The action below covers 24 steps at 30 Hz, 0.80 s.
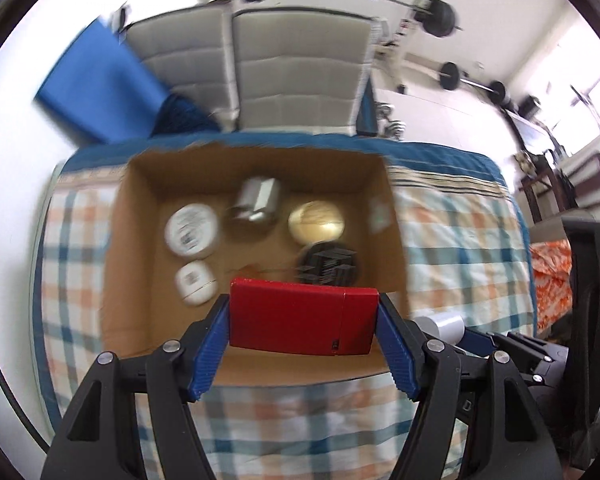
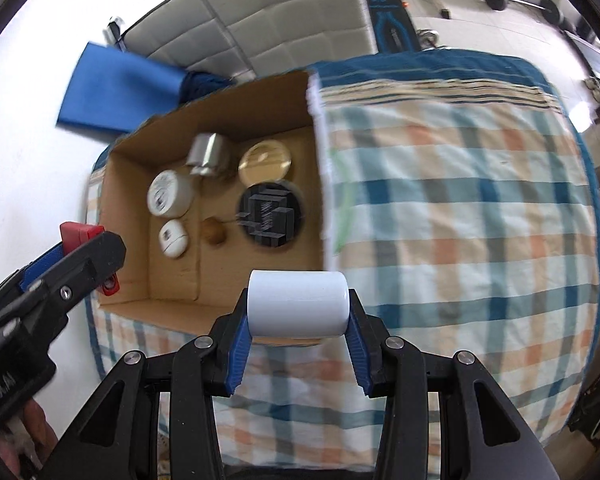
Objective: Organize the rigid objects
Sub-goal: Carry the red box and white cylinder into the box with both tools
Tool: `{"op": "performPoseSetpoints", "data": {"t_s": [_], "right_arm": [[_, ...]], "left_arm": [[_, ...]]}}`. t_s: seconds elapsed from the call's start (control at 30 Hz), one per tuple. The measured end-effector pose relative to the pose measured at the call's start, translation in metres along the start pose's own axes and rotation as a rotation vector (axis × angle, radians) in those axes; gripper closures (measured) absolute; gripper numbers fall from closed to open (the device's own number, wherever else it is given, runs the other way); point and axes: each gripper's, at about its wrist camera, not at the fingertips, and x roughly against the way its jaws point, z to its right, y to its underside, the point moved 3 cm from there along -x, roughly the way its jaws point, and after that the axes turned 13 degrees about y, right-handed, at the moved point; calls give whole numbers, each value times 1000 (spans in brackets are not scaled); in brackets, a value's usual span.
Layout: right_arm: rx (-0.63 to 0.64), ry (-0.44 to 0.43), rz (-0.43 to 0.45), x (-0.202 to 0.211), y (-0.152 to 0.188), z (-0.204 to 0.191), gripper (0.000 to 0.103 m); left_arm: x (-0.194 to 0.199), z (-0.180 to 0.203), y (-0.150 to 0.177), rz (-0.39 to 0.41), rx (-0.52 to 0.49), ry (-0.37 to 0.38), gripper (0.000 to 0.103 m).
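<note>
My left gripper (image 1: 303, 322) is shut on a red rectangular case (image 1: 302, 318), held above the near edge of an open cardboard box (image 1: 120, 240). My right gripper (image 2: 298, 312) is shut on a white cylinder (image 2: 298, 304), held above the box's near right corner (image 2: 172, 312). In the box lie a white round jar (image 1: 190, 230), a small white case (image 1: 195, 282), a silver metal cup (image 1: 258, 204), a gold lid (image 1: 316, 220) and a black round item (image 1: 328, 266). The left gripper also shows at the left of the right wrist view (image 2: 80, 248).
The box sits on a table with a checked cloth (image 2: 460, 208). Grey padded chairs (image 1: 296, 68) and a blue cloth (image 1: 100, 88) stand behind the table. Barbells (image 1: 440, 16) lie on the floor beyond. An orange patterned fabric (image 1: 552, 280) is at the right.
</note>
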Motion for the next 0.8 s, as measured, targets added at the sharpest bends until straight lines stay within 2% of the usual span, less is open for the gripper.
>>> {"op": "performPoseSetpoints", "data": {"t_s": [0.17,0.33,0.47,0.8], "right_arm": [[40,3,-53,-41,2,-55,58],[40,36,-114,-88,-2,-82,58],[32,63,-164,-118,-3,-87,58],[19,116,-238,-162,-13,-89,58]], "left_arm": [[-20,-76,13,-69,147,18,36],[-63,-121,21,-167,241,51,35],[-100,-142,28,-254,304,95,35],[-152,-149,34,-367,286,94,35]]}}
